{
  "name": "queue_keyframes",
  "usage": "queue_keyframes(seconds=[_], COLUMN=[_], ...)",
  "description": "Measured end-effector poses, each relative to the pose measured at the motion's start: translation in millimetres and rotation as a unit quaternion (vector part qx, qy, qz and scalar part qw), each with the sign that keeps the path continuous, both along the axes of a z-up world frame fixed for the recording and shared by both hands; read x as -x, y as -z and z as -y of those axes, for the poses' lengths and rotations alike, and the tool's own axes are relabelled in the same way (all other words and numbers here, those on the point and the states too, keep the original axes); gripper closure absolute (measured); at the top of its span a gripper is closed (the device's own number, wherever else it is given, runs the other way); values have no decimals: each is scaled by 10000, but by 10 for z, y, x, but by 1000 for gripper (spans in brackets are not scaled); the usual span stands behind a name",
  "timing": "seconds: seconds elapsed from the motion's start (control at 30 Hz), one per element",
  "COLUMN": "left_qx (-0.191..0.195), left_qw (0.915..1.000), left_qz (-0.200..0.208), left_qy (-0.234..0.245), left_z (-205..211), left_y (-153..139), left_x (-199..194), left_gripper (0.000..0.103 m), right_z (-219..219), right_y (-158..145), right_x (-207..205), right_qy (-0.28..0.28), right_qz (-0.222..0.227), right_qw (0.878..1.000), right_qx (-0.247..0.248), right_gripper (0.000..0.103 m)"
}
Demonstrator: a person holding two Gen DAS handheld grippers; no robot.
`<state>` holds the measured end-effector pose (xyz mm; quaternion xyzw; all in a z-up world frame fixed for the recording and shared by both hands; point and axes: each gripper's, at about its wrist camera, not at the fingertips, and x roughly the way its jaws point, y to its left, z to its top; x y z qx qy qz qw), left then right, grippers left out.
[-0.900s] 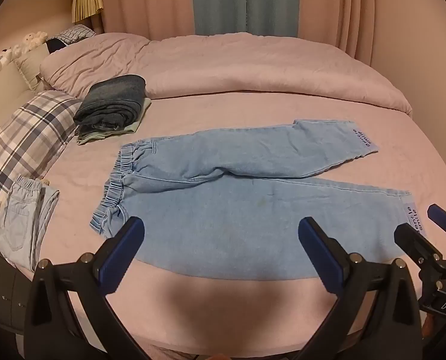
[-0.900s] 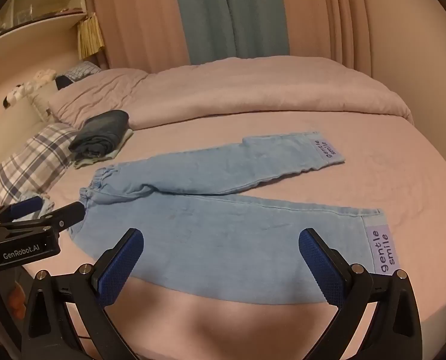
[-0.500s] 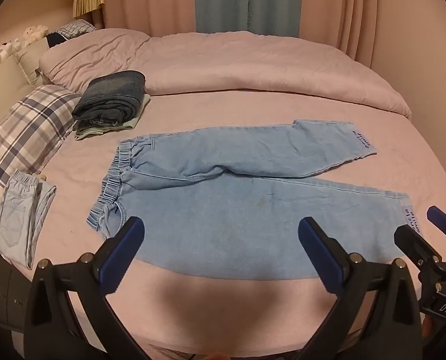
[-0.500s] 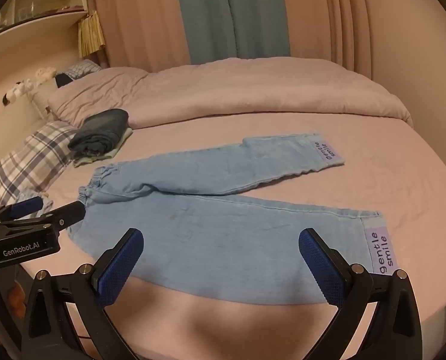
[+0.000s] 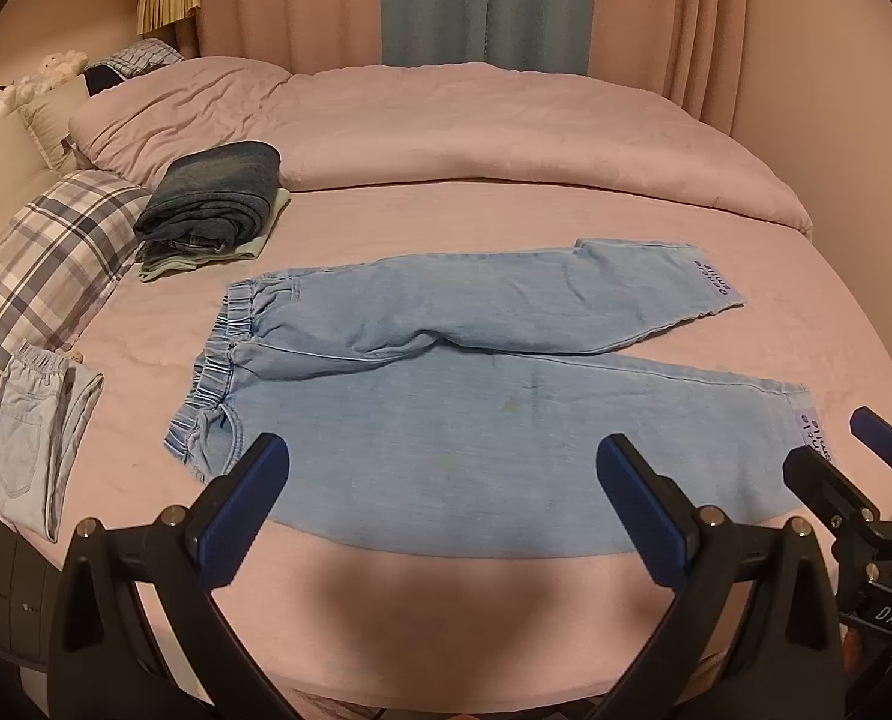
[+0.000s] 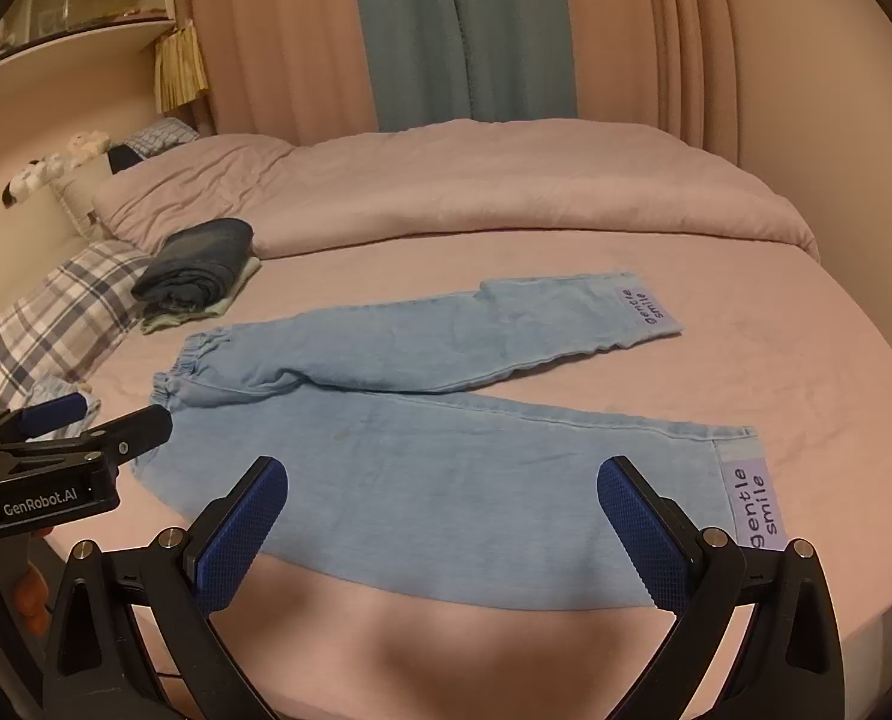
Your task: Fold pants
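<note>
The light blue jeans [image 5: 476,396] lie flat in the middle of the pink bed [image 5: 506,210], waistband to the left, both legs running to the right. Compared with the earlier frames, they have not moved; only the view shifted slightly. The left gripper [image 5: 443,504] and the right gripper [image 6: 443,525] both stay at the bottom of the frame, jaws fully apart, holding nothing. Folded dark jeans [image 5: 212,198] rest at upper left.

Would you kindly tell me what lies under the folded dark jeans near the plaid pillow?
A pale green folded garment sticks out beneath the dark jeans; most of it is covered, so what it is stays unclear.
</note>
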<state>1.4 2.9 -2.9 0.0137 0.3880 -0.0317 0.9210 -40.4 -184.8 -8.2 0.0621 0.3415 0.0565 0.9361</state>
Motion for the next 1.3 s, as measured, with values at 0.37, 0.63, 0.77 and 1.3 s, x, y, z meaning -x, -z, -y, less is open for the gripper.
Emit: queue_keyframes(seconds=[0.37,0.63,0.77,1.3], left_qx=[30,30,36,30], left_qw=[10000,10000,10000,10000], left_qz=[-51,-51,-57,-66], left_qy=[43,56,64,66], left_z=[7,9,11,30], left_y=[27,32,36,49], left_x=[-14,-4,1,-10], left_gripper=[0,0,0,0], right_z=[-3,-6,-3,5], right_y=[7,11,13,32], right_x=[1,6,4,8], right_qy=[21,44,43,73], right_qz=[-22,-21,-23,-34], right_qw=[10000,10000,10000,9999], right_qx=[28,49,52,71], right_gripper=[0,0,0,0])
